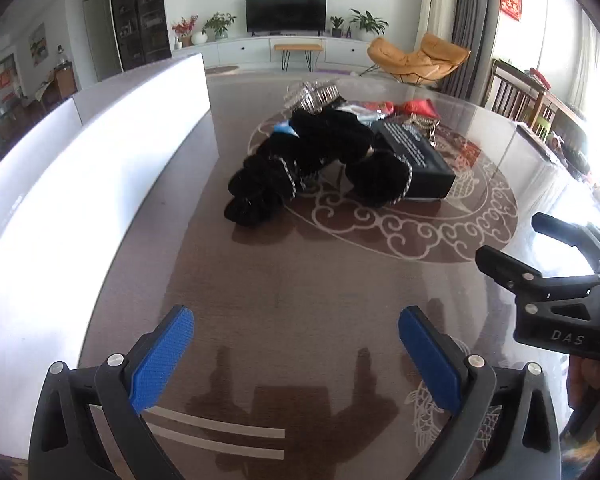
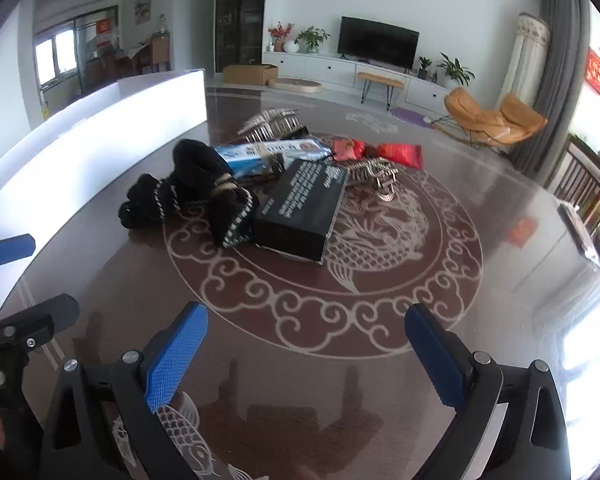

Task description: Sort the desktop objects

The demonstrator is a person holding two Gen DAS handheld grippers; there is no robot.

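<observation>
Your left gripper (image 1: 296,360) and right gripper (image 2: 306,360) both have their jaws spread wide with nothing between the blue pads (image 1: 162,358), each angled down over bare table (image 2: 500,280). The pile to sort lies ahead of both, well clear of the fingertips: black scrunchies (image 1: 300,164) nearest your left gripper, a black box (image 2: 302,212) directly ahead of your right. Beyond those sit a blue packet (image 2: 268,154), red packets (image 2: 380,152) and metal hair clips (image 2: 374,178); white bins (image 1: 100,160) run along the left.

The black box (image 2: 300,216) hides part of the blue packet (image 2: 260,156) behind it.
</observation>
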